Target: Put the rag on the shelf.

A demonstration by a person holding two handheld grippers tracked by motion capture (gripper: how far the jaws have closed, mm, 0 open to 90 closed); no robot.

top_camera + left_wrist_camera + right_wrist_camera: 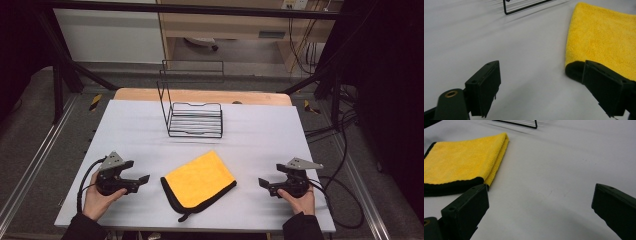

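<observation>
A folded yellow cloth (200, 180) with black edging lies flat near the front middle of the white table (260, 135). My left gripper (141, 178) rests on the table to the cloth's left, held by a hand, jaws wide apart and nothing between them. In the left gripper view the yellow cloth (601, 37) lies ahead to the right, its black corner just beyond the right jaw. My right gripper (261, 182) sits to the cloth's right, open and empty. The right gripper view has the yellow cloth (461, 162) ahead at the left.
A black wire rack (192, 112) stands at the back middle of the table; its base wires show as the wire rack (524, 6) and the wire rack (521, 123) in both gripper views. Black cables trail off both grippers. A metal frame surrounds the table.
</observation>
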